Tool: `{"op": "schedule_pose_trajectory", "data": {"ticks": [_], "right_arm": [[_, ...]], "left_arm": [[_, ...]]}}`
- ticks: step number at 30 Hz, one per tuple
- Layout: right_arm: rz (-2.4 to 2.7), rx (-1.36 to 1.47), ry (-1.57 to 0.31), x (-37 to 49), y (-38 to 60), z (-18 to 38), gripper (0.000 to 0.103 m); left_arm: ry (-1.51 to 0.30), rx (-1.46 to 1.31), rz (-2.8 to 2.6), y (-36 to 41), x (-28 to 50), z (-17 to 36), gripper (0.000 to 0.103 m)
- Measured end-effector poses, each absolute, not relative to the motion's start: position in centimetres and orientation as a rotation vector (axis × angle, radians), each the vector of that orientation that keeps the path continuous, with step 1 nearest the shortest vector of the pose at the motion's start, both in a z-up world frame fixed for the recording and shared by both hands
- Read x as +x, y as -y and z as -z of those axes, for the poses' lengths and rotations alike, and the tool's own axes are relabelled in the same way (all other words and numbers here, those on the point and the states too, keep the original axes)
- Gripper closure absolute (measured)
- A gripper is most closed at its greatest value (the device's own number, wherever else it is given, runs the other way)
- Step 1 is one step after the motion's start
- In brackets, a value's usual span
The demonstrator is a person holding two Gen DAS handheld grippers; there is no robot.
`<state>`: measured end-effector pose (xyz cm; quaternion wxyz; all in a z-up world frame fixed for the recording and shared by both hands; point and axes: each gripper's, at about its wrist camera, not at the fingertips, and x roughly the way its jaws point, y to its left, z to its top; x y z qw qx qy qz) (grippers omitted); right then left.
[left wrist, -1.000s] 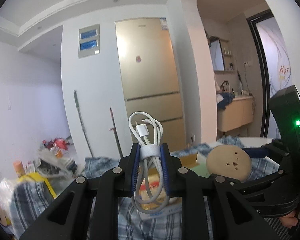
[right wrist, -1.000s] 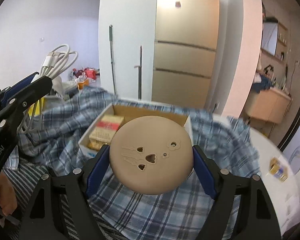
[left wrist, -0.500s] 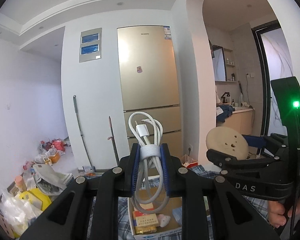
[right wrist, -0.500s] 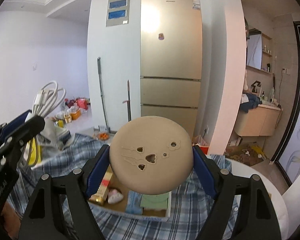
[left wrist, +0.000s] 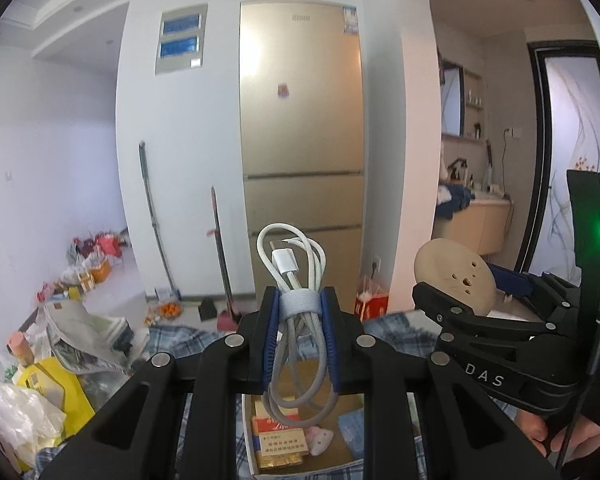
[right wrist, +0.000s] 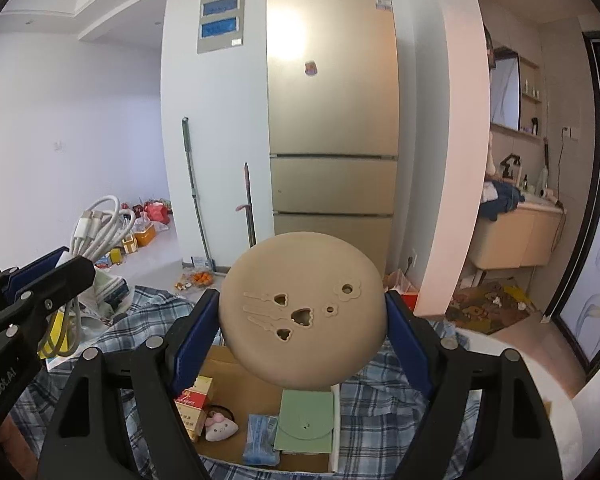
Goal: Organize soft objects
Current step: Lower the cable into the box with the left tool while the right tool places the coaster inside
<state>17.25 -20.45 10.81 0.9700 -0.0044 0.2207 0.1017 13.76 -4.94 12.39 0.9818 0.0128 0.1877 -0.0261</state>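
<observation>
Both hand-held grippers are raised above an open cardboard box (right wrist: 220,364). By the left hand-held gripper (left wrist: 299,344) a coiled white cable (left wrist: 296,320), bound with a grey strap, is clamped upright between the blue pads (left wrist: 269,344), which are nearly closed on it. By the right hand-held gripper (right wrist: 302,320) a round beige pad (right wrist: 302,312), pierced with small heart-shaped and flower-shaped holes, is gripped at its two sides, the jaws being spread wide to its width. In the left wrist view the right hand-held gripper is seen at the right with the pad edge-on.

Below them, inside the box, a red and gold packet (right wrist: 194,400), a small pink plush toy (right wrist: 220,428), a blue packet (right wrist: 260,438) and a green pouch (right wrist: 306,420) are laid. The box is set on a blue checked cloth (right wrist: 388,392) that covers the surface.

Farther off, bags and clutter (left wrist: 88,264) are spread on the floor at the left, two mop handles (left wrist: 152,220) are leaned against the white wall, and a gold refrigerator (right wrist: 332,120) is stood behind.
</observation>
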Motion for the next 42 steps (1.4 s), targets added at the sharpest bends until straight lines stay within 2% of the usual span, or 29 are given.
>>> {"op": "schedule_pose_trajectory", "data": {"ticks": [10,18,38,39,40,42], "right_arm": [[-0.195,-0.057,-0.591,21.5,18.9,-1.9,0.024],[-0.243,-0.1,-0.727,23.4,17.9,2.4,0.024],[-0.309,-0.082,-0.87,24.7,17.5,5.8,0.023],[-0.311,-0.085,-0.875,24.8,17.5,6.0,0.022],[-0.313,-0.083,-0.879,24.9,17.5,6.1,0.021],[-0.313,-0.075,-0.875,24.8,17.5,6.2,0.018]], "left_arm": [[-0.63,0.052,0.081,4.7,20.3,-5.5,0.081],[-0.784,0.067,0.058,4.9,24.0,-0.8,0.081],[-0.922,0.092,0.06,5.1,26.6,4.1,0.081],[-0.927,0.088,0.057,5.0,26.7,4.2,0.079],[-0.925,0.087,0.053,4.9,26.7,4.1,0.074],[-0.913,0.094,0.037,4.9,26.6,3.9,0.051]]}}
